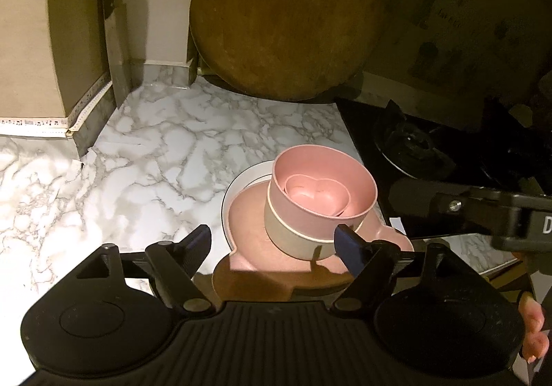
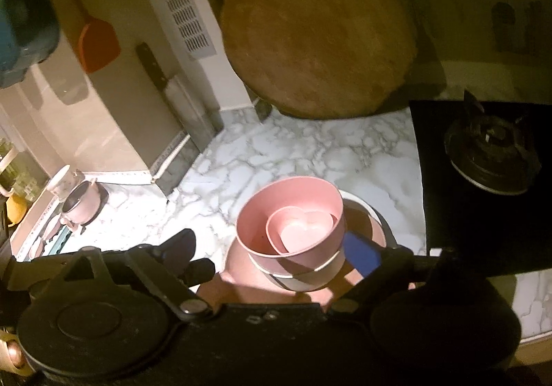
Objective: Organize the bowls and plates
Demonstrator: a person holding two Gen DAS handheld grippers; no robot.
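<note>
A stack sits on the marble counter: a white plate (image 1: 238,184), a pink heart-shaped plate (image 1: 248,223), a beige bowl (image 1: 293,241), a pink bowl (image 1: 300,210) and a small pink heart-shaped dish (image 1: 319,194) inside it. The stack also shows in the right wrist view, with the pink bowl (image 2: 262,230) on top and the heart dish (image 2: 303,230) within. My left gripper (image 1: 272,241) is open just in front of the stack, empty. My right gripper (image 2: 279,258) is open, its fingers on either side of the bowls, holding nothing.
A round wooden cutting board (image 1: 283,16) leans on the back wall. A black gas hob (image 1: 431,151) lies right of the stack. A cleaver (image 1: 112,27) hangs on the left wall. A small pot (image 2: 81,203) and a dish rack (image 2: 38,230) stand at the left.
</note>
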